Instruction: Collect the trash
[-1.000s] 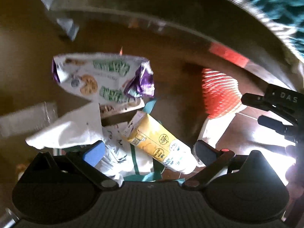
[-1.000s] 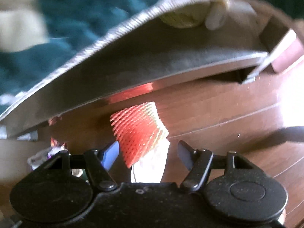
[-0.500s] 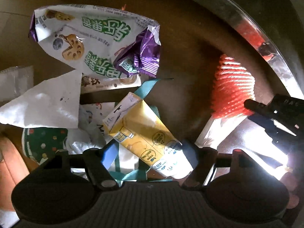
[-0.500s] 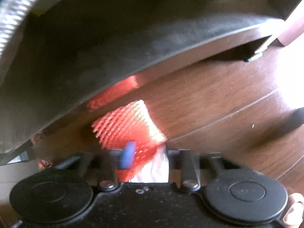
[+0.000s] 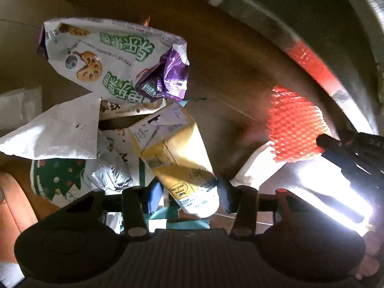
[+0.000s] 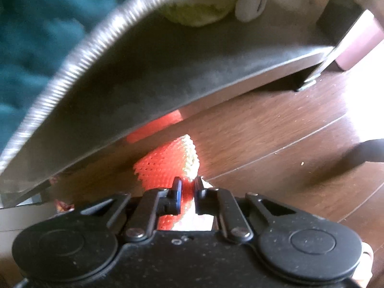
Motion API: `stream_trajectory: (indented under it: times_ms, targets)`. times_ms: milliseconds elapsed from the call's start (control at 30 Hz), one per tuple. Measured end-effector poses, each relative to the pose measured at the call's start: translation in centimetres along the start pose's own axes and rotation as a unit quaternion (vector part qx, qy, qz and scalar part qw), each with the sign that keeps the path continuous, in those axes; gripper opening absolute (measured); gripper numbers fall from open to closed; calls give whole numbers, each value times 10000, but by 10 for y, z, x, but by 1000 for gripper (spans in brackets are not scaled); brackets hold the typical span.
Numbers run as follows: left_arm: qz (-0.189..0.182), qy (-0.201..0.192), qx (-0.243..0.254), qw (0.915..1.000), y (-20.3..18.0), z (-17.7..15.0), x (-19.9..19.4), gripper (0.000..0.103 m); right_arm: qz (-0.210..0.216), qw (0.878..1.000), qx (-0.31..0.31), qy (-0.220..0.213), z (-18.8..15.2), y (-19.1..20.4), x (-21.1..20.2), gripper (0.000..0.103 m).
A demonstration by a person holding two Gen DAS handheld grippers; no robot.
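The left gripper [image 5: 189,196], just closing, pinches a yellow carton [image 5: 177,158]; its print is unreadable. The right gripper [image 6: 187,193], just closing, pinches red foam netting [image 6: 165,165].

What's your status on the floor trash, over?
Left tongs just closing around yellow carton. Right tongs closed shut on red foam net. Wrapper pile remains; low table edge close overhead.

Right gripper [image 6: 187,192] low centre of frame, jaws just closed in, now pinched narrow on orange foam net [image 6: 165,165] with pale yellow edge at right. White paper [image 6: 192,223] under net, partly hidden by gripper body. Dark wooden floor [image 6: 264,139] across right half, bright glare upper right. Grey curved furniture panel [image 6: 168,72] overhead, ribbed rim at left. Teal fabric [image 6: 36,36] upper left, blurred.
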State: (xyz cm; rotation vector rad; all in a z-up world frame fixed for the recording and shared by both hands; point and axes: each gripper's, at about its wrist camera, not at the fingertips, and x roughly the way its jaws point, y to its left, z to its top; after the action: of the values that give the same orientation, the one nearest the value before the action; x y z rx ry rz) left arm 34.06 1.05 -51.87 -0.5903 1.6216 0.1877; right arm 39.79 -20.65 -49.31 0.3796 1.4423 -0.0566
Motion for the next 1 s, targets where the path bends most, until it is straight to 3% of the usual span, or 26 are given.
stream_trajectory:
  times_ms: [233,567,867,1000]
  targets:
    - [-120,-230,155,9995,-3,-13,-43,43,-88,9991,-384,-155,-8,4,-70,8]
    - [-272,-778,630,9946,-18,-59,-137,43,-86,9944,-928,-500,-52,5,-173,8]
    - [-402,-1486,1101,9819,-29,-114,-236,42,281,9878,-1124,-1043,-93,4,-275,8]
    - [-427,-1904,1412,9706,-37,-141,-276,42,439,9806,-1253,-1441,-108,7,-320,8]
